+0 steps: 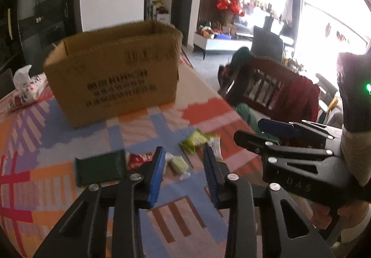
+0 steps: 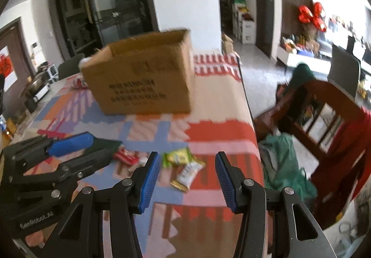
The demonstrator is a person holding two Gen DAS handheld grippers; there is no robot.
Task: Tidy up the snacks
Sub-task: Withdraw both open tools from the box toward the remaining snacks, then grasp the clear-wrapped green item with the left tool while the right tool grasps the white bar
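Snacks (image 2: 183,165) lie scattered, white packet (image 2: 189,173) seemingly pointing boxward; both hand-held grippers (image 1: 184,165) (image 2: 186,175) gape empty.

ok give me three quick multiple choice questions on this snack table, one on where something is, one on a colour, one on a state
1. Where is the cardboard box?
A. on the patterned tablecloth beyond the snacks
B. on the floor
C. on the wooden chair

2. What colour are the pads of the right hand-held gripper?
A. red
B. blue
C. yellow

3. How is the top of the box?
A. taped shut
B. covered by a cloth
C. open

Answers: 1 A, it stands on the tablecloth behind the packets; 2 B, both pads show blue; 3 C, its rim and inner walls are visible.
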